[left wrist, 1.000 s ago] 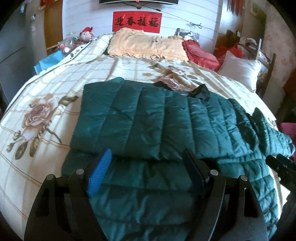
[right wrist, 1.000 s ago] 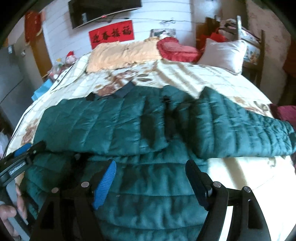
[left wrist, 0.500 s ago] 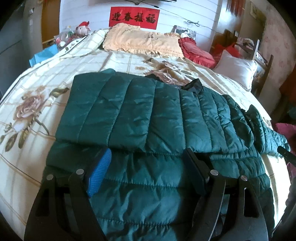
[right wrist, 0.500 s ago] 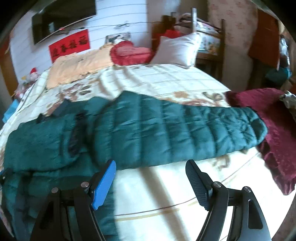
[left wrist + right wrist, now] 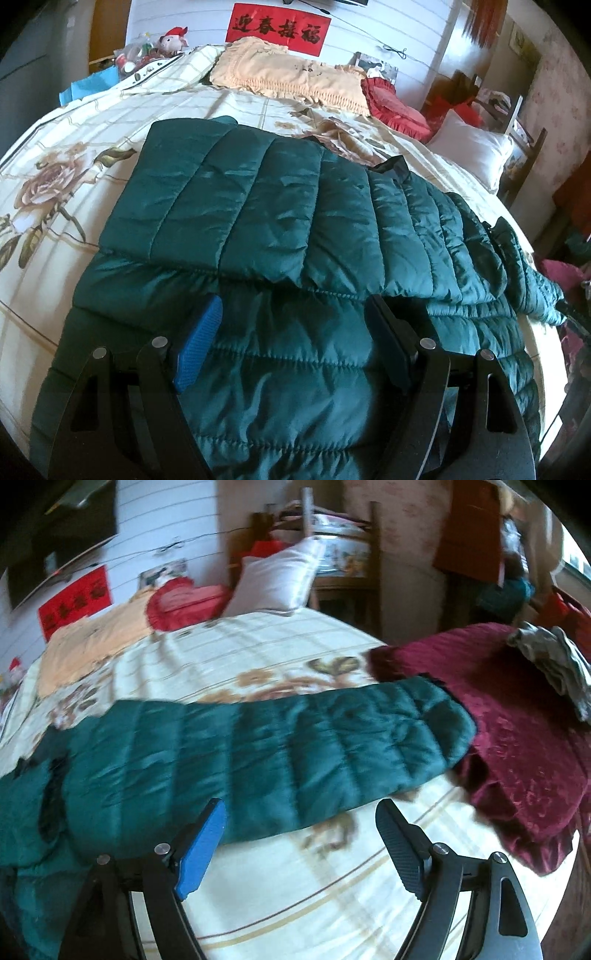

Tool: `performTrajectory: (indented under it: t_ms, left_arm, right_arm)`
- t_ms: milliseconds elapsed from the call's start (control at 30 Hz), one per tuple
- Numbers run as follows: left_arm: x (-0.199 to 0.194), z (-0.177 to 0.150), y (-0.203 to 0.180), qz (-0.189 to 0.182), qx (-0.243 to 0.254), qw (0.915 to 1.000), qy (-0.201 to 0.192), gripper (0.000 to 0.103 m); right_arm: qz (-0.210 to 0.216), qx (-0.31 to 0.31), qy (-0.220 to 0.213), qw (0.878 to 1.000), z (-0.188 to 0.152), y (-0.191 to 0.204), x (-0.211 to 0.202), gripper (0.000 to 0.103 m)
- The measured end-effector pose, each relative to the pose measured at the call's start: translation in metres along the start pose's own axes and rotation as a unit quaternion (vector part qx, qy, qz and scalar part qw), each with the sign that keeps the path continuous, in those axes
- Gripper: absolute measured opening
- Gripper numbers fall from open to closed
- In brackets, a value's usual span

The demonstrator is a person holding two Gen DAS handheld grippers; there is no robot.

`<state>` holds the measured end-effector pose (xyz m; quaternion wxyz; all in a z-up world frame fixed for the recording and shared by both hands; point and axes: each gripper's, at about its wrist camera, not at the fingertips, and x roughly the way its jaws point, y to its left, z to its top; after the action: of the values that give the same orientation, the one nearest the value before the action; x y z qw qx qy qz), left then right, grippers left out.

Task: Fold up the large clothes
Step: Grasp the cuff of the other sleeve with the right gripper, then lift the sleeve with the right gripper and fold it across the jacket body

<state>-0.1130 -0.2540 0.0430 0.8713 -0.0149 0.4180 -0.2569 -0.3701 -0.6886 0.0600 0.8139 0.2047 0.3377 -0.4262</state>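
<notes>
A dark green quilted puffer jacket (image 5: 280,236) lies on the bed (image 5: 55,155). Its left sleeve is folded across the body. My left gripper (image 5: 293,314) is open and empty, low over the jacket's lower body. In the right wrist view the other sleeve (image 5: 280,746) stretches out to the right across the sheet, its cuff against a dark red blanket (image 5: 517,731). My right gripper (image 5: 301,818) is open and empty, just in front of that sleeve's near edge.
A peach pillow (image 5: 288,77), a red cushion (image 5: 391,103) and a white pillow (image 5: 469,147) lie at the head of the bed. Grey folded cloth (image 5: 554,664) rests on the red blanket. A wooden chair (image 5: 340,554) stands beside the bed.
My right gripper has swung to the right, from over the jacket's body to the outstretched sleeve. My left gripper has moved slightly forward over the jacket. Both stay open.
</notes>
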Motion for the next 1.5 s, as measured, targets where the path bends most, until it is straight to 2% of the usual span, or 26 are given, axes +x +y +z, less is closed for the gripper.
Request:
performTrajectory:
  t_ms: [167, 300, 500, 600, 700, 733, 767, 800, 867, 967, 1067, 1233, 1500]
  left_arm:
    - [0.0, -0.004, 0.004, -0.007, -0.007, 0.9999, -0.01, 0.08]
    - [0.001, -0.005, 0.005, -0.011, -0.007, 0.9999, -0.011, 0.08]
    - [0.004, -0.006, 0.006, -0.017, -0.009, 0.9998, -0.006, 0.08]
    - [0.005, -0.006, 0.006, -0.02, -0.01, 0.9997, -0.006, 0.08]
    - [0.005, -0.006, 0.006, -0.019, -0.009, 0.9998, -0.005, 0.08]
    - [0.005, -0.006, 0.006, -0.019, -0.009, 0.9998, -0.005, 0.08]
    - [0.005, -0.006, 0.006, -0.02, -0.009, 0.9998, -0.005, 0.08]
    - [0.006, -0.006, 0.006, -0.02, -0.009, 0.9998, -0.004, 0.08]
    - [0.007, -0.005, 0.005, -0.02, -0.009, 0.9998, -0.004, 0.08]
    - [0.007, -0.005, 0.004, -0.021, -0.009, 0.9997, -0.004, 0.08]
    - [0.007, -0.005, 0.004, -0.021, -0.009, 0.9997, -0.004, 0.08]
    - [0.007, -0.005, 0.004, -0.026, -0.013, 0.9996, -0.006, 0.08]
    - [0.003, -0.004, 0.006, -0.034, -0.02, 0.9992, -0.011, 0.08]
  right_arm:
    - [-0.023, 0.059, -0.001, 0.998, 0.011, -0.043, 0.013, 0.085]
    - [-0.024, 0.109, 0.007, 0.994, 0.018, -0.069, 0.026, 0.085]
    - [-0.021, 0.159, 0.034, 0.987, 0.026, -0.089, 0.055, 0.085]
    - [0.001, 0.192, 0.048, 0.98, 0.026, -0.099, 0.072, 0.085]
    - [-0.007, 0.184, 0.037, 0.982, 0.03, -0.094, 0.079, 0.085]
    - [-0.013, 0.176, 0.031, 0.984, 0.032, -0.092, 0.08, 0.08]
    - [-0.016, 0.169, 0.03, 0.985, 0.034, -0.089, 0.082, 0.069]
    - [-0.021, 0.156, 0.028, 0.987, 0.035, -0.086, 0.083, 0.063]
    - [-0.024, 0.139, 0.026, 0.99, 0.038, -0.082, 0.084, 0.033]
    - [-0.018, 0.138, 0.011, 0.99, 0.041, -0.083, 0.074, 0.015]
    - [0.012, 0.142, -0.014, 0.99, 0.044, -0.084, 0.054, 0.011]
    - [0.058, 0.11, -0.051, 0.991, 0.053, -0.071, 0.012, 0.01]
    - [0.138, 0.05, -0.082, 0.986, 0.062, -0.024, -0.041, 0.009]
